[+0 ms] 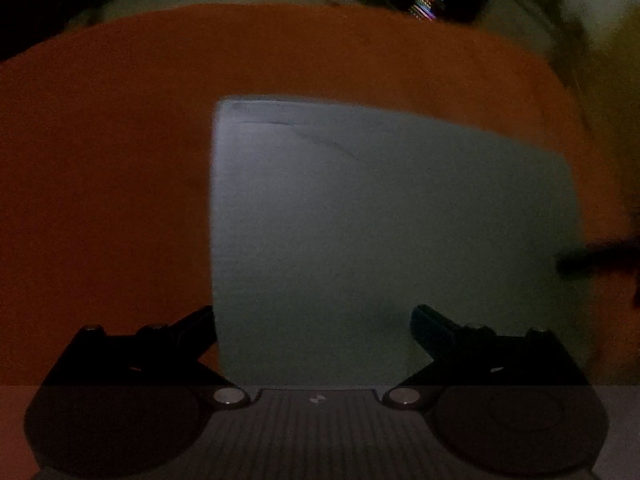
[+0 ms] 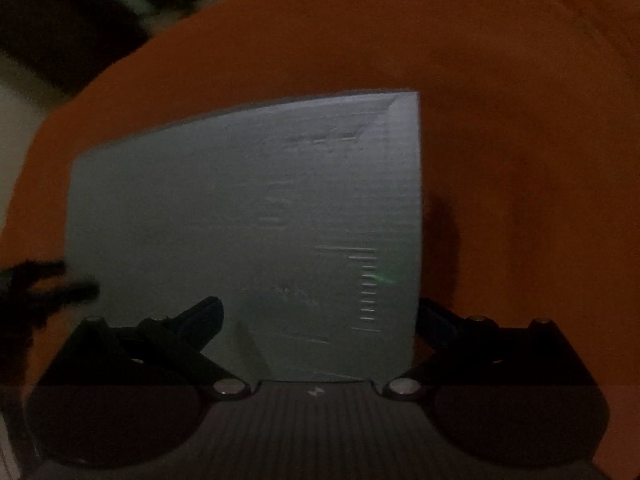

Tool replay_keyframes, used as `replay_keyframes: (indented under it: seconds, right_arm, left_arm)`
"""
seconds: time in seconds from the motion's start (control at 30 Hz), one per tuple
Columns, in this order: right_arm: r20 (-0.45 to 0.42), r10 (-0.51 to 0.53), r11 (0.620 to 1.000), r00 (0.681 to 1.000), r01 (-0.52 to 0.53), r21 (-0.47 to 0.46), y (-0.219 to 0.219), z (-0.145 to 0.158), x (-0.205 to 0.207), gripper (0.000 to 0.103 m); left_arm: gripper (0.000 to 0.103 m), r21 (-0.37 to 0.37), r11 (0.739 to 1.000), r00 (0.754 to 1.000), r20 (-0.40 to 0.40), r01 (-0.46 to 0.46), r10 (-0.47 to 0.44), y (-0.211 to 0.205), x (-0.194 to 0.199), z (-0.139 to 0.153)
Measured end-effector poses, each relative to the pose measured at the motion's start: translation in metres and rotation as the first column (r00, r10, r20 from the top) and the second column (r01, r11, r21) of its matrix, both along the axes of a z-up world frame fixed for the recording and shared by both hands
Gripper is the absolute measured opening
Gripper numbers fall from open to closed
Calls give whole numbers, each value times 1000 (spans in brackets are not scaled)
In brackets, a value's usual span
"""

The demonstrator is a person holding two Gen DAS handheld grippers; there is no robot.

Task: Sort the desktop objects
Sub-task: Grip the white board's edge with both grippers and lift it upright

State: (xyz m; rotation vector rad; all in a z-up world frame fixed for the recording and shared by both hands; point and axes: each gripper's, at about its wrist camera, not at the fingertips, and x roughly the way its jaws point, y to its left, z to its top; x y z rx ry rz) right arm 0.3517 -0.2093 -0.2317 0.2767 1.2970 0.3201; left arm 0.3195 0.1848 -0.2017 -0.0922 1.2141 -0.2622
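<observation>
Both the left gripper point(image 1: 314, 322) and right gripper point(image 2: 318, 316) hung spread wide over a flat grey rectangular cardboard-like sheet point(image 1: 380, 240) on the orange tabletop point(image 1: 100, 180), seemingly light, stiff, best pinched edgewise.

A dimly lit indoor workspace, its exact kind hard to tell from either wrist view. An orange desk point(image 1: 120, 160) fills most of both pictures, its rounded far edge curving against a paler floor or wall beyond. A grey flat sheet point(image 1: 380, 220) lies on the orange surface, faint printed lines showing on it in the right wrist view point(image 2: 248, 220). At the top of the left wrist view, dark blurred furniture stands behind the desk, along with a small multicoloured patterned item point(image 1: 427, 2), too smeared to identify. Low light and motion blur hide anything that would mark this as a home, office or lab.
</observation>
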Motion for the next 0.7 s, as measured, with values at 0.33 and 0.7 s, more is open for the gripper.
replay_keyframes:
  seconds: [0.33, 0.7]
  right_arm:
    - [44, 18, 998, 999, -15, -59, 16, 25, -12, 103]
    - [48, -18, 997, 999, 21, -70, 16, 51, -17, 103]
  left_arm:
    - [102, 94, 995, 999, -7, -44, 44, 1, -20, 36]
    - [103, 96, 992, 996, -39, -80, 84, -12, -39, 53]
